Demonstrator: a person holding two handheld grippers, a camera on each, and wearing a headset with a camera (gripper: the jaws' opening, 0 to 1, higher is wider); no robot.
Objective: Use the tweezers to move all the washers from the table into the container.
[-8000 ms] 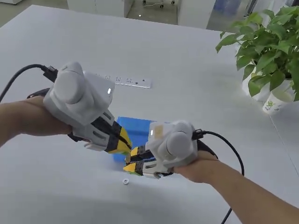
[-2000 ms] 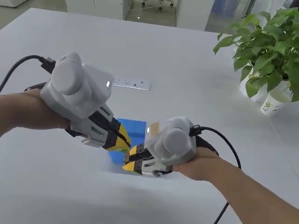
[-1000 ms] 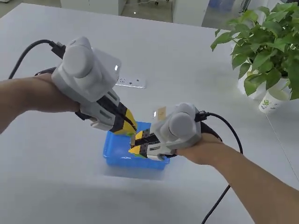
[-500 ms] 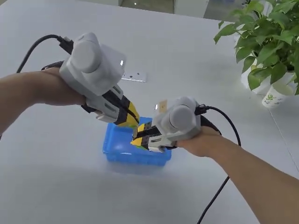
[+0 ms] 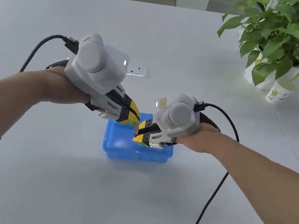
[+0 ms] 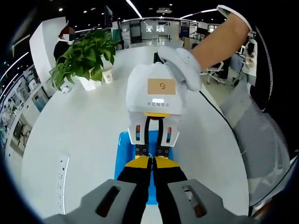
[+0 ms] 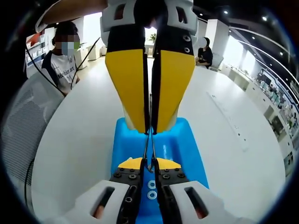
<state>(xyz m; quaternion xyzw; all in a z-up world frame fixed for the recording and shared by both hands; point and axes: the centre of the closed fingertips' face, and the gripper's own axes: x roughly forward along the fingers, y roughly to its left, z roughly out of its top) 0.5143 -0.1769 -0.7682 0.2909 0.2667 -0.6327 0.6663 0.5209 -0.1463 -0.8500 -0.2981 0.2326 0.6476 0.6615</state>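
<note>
Right gripper view: left gripper [image 7: 149, 130], right gripper [image 7: 149, 162] fingers pinch tweezers [image 7: 149, 145] between container [image 7: 188, 140] walls — washers [image 7: 152, 184] inside.

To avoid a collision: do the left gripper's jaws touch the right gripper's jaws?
Apart. In the right gripper view, the blue container shows between the jaw tips of the left gripper and those of the right gripper.

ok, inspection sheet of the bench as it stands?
Surface: white table, plain.
Job's things: blue container on it; two washers inside; tweezers above them.
Clutter: power strip, potted plant.
Grippers: left gripper shut on tweezers; right gripper fingers close beside the tweezers, contact unclear.
Cables: a black cable off each gripper.
Surroundings: open office, a person near the table.
</note>
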